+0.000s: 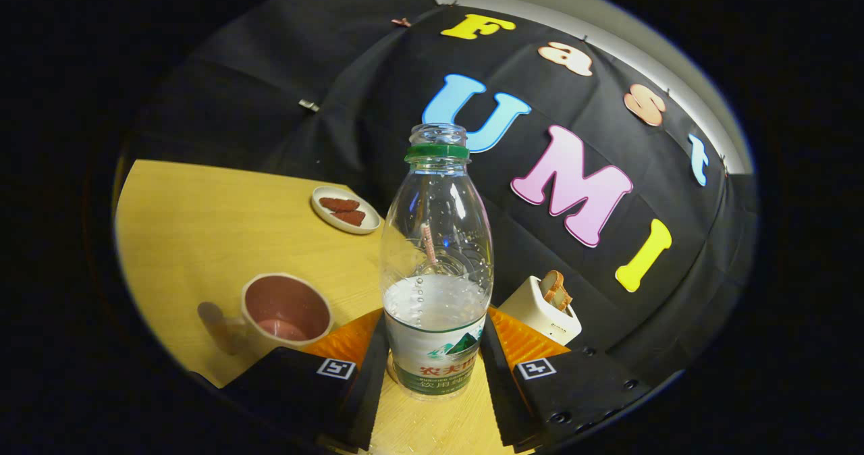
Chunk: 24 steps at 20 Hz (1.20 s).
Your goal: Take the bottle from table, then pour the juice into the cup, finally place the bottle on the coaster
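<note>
A clear plastic bottle (435, 266) with a green neck ring and no cap stands between my fingers, holding pale liquid to about a third of its height. My gripper (435, 337) is shut on its labelled lower part, one finger pressing each side. The cream cup (287, 310) with a pink inside sits on the yellow wooden table (202, 225), just ahead of my left finger, its handle pointing away from the bottle. The whole scene looks tilted. I cannot tell whether the bottle's base touches the table.
A small white plate (344, 210) with reddish-brown pieces lies beyond the cup near the table's far edge. A white toaster (543, 310) with a slice of bread in it stands just beyond my right finger. The black cloth wall closes off the back.
</note>
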Available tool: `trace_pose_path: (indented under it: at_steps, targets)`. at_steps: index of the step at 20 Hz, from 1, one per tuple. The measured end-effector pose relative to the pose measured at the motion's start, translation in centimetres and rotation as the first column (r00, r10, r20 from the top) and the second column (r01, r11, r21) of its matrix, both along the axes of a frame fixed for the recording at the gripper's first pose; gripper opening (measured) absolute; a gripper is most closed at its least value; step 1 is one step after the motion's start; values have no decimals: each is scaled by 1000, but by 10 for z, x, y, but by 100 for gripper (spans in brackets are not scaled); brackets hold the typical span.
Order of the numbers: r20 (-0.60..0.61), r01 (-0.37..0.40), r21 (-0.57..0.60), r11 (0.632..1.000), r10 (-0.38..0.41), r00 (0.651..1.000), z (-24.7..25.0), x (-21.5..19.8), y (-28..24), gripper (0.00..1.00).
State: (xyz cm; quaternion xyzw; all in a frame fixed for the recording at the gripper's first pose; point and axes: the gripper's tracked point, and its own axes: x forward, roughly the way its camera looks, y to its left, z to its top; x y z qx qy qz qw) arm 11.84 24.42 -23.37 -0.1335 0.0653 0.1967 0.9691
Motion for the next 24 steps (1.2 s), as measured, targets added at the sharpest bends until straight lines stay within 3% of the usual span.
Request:
trace_pose_path:
  at_steps: [6, 15, 24]
  targets:
    - [-79, 92, 168, 981, -80, 994, -27, 31, 0, 73]
    - [-167, 182, 268, 946, -140, 976, -71, 57, -5, 74]
    - [-204, 259, 293, 920, -204, 958, -84, 63, -19, 76]
